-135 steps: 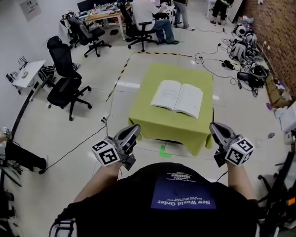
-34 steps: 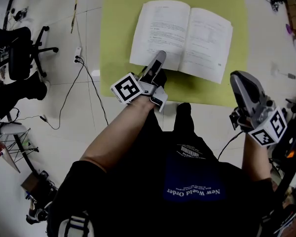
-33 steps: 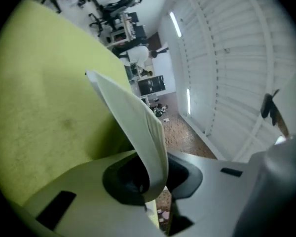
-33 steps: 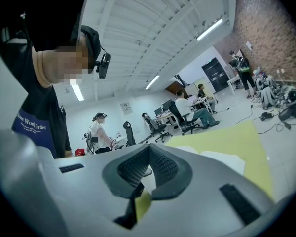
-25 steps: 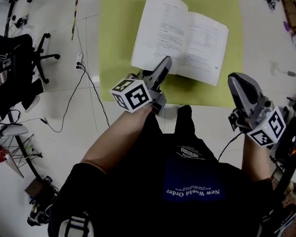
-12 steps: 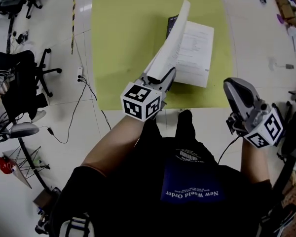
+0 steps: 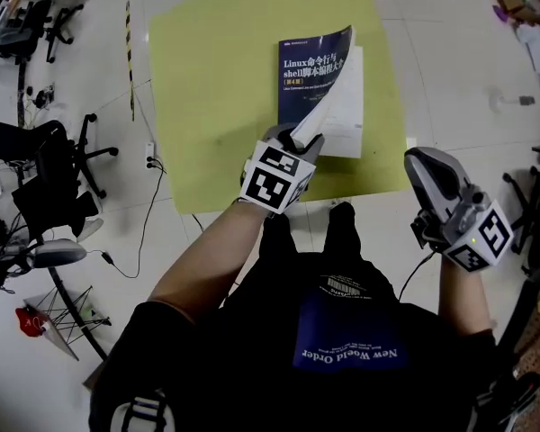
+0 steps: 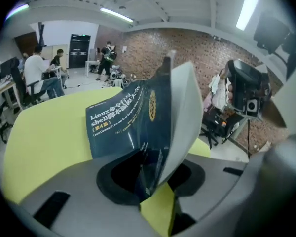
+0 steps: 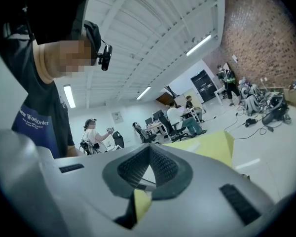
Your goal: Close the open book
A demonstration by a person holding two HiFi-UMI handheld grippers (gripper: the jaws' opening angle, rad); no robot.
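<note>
The book (image 7: 311, 81) lies on the yellow table (image 7: 216, 88), folded almost shut with its dark blue front cover (image 8: 122, 123) facing up. The cover and pages still bow upward at the near corner. My left gripper (image 7: 302, 139) is at that corner, pointing steeply down. Its jaws are opening, and the cover and a sheaf of pages stand between them with dark gaps on both sides (image 8: 150, 168). My right gripper (image 7: 425, 162) hovers off the table's near right corner, held level and shut with nothing in it (image 9: 148, 150).
Black office chairs (image 7: 45, 183) and a floor cable (image 7: 148, 201) are left of the table. People sit at desks (image 8: 37, 73) far behind it, and one more stands by the white wall (image 9: 91, 132). A brick wall (image 8: 187, 48) and clutter are at the right.
My left gripper lifted the book's left half, swung it over to the right and rolled, so the cover now faces up. The right gripper stayed by the near right corner.
</note>
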